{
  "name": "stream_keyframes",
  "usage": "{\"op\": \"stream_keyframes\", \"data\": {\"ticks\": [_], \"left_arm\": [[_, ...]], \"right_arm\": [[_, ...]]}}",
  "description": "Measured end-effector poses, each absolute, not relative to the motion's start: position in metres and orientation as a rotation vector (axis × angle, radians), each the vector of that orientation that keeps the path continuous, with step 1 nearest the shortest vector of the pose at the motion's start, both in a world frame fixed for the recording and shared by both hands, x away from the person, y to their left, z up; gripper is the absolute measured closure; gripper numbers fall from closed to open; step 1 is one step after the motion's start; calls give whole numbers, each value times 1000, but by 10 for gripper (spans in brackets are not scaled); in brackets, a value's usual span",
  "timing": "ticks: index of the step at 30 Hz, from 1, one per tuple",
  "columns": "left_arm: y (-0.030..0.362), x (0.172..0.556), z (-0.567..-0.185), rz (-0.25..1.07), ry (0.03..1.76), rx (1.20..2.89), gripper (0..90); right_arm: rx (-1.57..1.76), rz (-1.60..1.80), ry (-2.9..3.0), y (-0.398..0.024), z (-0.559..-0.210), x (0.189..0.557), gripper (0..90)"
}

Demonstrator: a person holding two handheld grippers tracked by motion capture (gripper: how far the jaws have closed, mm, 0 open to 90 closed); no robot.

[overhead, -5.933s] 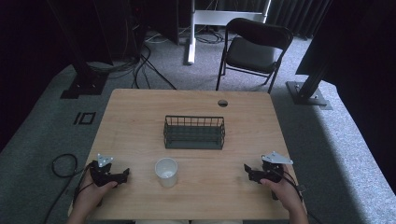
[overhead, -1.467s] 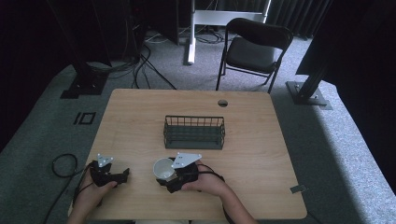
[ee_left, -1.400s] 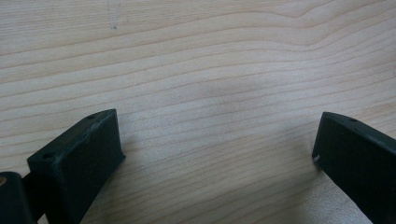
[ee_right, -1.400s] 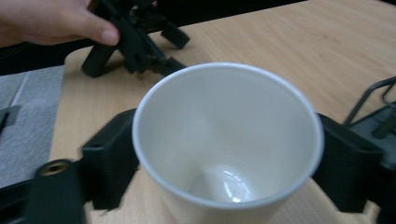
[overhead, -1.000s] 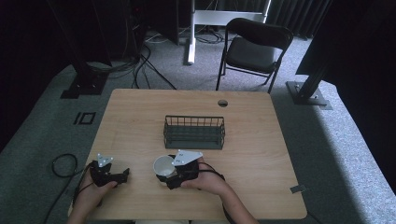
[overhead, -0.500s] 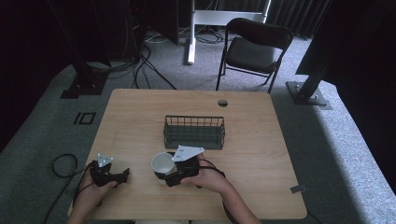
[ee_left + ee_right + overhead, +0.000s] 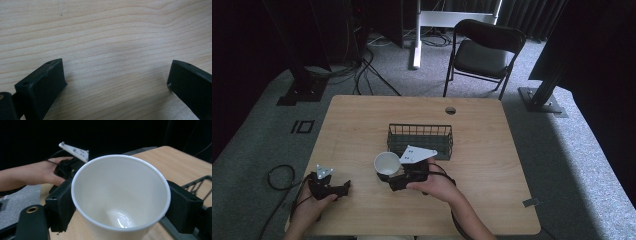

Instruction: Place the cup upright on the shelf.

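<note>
The right gripper (image 7: pixel 388 179), a black two-jaw tool with a grey three-cornered plate on top, is held in the person's right hand (image 7: pixel 434 185) over the near middle of the table. Its jaws are clamped on a white paper cup (image 7: pixel 387 164), one jaw pressed against each side of the cup's wall just under the rim. In the right gripper view the white paper cup (image 7: pixel 120 200) sits between the two black jaws with its mouth open toward the camera, its inside bare and glossy at the bottom. From the high view the cup looks tilted and seems raised off the wood, though I cannot tell for sure whether its base touches the table.

Just beyond the cup and gripper stands a dark wire basket (image 7: pixel 420 140), rectangular and open at the top, near the centre of the light wooden table (image 7: pixel 492 160). A corner of it shows at the right edge of the right gripper view.

The left gripper (image 7: pixel 346 186), also black, lies low at the table's near left corner in the person's left hand (image 7: pixel 312 205), well apart from the cup. In the left gripper view its jaws stand wide apart over bare wood grain, with nothing between them.

A black folding chair (image 7: pixel 484 52) stands on the grey carpet beyond the far edge of the table.
</note>
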State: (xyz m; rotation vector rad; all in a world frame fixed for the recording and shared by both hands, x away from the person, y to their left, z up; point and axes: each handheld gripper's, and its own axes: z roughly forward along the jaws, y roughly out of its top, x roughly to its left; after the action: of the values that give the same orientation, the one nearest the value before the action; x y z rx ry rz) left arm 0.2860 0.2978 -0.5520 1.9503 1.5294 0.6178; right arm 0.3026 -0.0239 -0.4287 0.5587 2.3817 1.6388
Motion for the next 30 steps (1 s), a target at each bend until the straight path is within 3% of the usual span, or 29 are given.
{"op": "stream_keyframes", "data": {"ticks": [30], "left_arm": [[298, 286, -552, 618, 1530, 1950, 17]], "right_arm": [[1006, 1403, 1826, -79, -403, 361, 193]]}}
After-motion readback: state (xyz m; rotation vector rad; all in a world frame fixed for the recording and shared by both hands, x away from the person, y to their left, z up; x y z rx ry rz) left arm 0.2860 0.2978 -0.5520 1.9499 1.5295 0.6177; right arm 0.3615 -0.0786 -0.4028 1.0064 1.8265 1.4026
